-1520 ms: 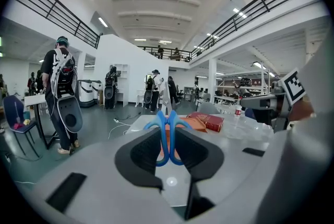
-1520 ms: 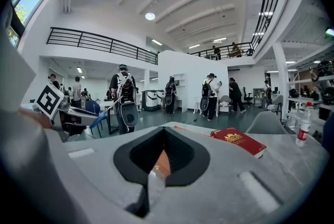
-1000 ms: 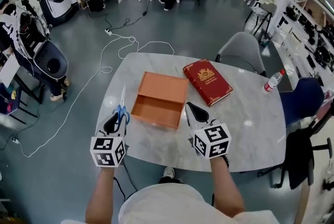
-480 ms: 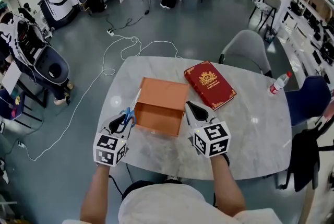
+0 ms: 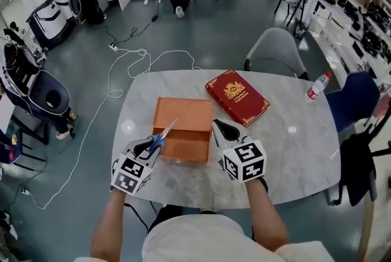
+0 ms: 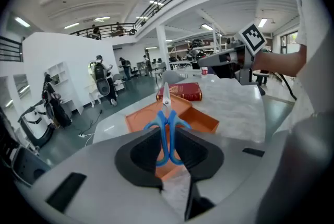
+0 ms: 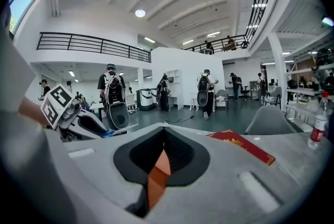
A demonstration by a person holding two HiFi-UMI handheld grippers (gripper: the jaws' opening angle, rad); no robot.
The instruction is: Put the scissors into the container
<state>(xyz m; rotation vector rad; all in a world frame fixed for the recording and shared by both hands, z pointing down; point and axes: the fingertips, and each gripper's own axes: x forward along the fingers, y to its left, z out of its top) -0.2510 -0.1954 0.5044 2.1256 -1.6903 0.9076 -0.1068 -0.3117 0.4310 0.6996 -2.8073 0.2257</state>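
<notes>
Blue-handled scissors (image 5: 161, 137) hang above the table, my left gripper (image 5: 146, 146) shut on their handles. Their blades point up and right over the front left corner of the open orange box (image 5: 183, 122). In the left gripper view the scissors (image 6: 167, 113) stick out between the pads, with the box (image 6: 201, 119) just beyond. My right gripper (image 5: 223, 130) is at the box's right side. In the right gripper view that gripper (image 7: 163, 157) is shut on a strip of the box's orange wall (image 7: 156, 176).
A red book (image 5: 237, 96) lies behind the box to the right. A water bottle (image 5: 315, 86) stands near the marble table's (image 5: 293, 145) right edge. A grey chair (image 5: 278, 52) and a blue chair (image 5: 354, 102) stand around it; cables and people with equipment are farther off.
My left gripper has carried the scissors right, and their blades have swung from pointing away to pointing over the box's corner. The right gripper has stayed at the box's right side.
</notes>
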